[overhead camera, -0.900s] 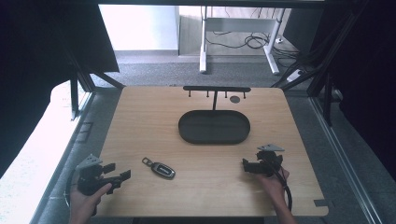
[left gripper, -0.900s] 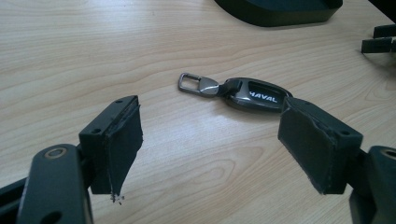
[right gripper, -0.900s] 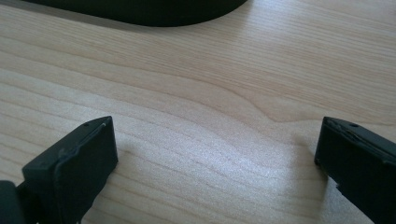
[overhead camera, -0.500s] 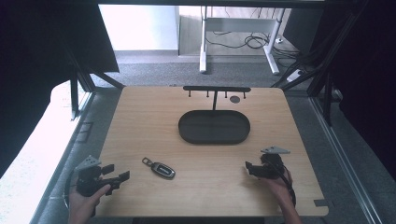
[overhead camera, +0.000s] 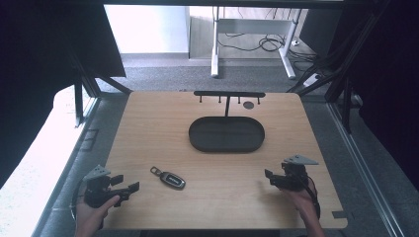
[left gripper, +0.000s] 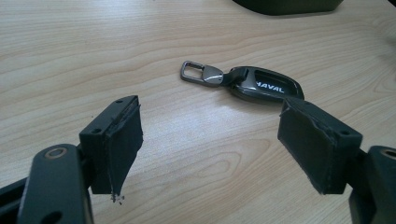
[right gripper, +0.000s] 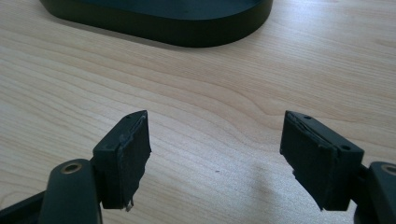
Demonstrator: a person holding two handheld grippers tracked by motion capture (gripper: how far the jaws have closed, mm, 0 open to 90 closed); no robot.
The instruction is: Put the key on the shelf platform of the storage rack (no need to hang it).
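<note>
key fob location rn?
High view: the key fob lies flat on the table, front-left, just right of the left gripper and well short of the black tray.

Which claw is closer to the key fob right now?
The left claw: the key fob lies just beyond its open jaws. The right claw sits far across the table.

Right gripper (overhead camera: 271,177) drawn back toward the table's near edge, left gripper (overhead camera: 129,184) shifted slightly
</note>
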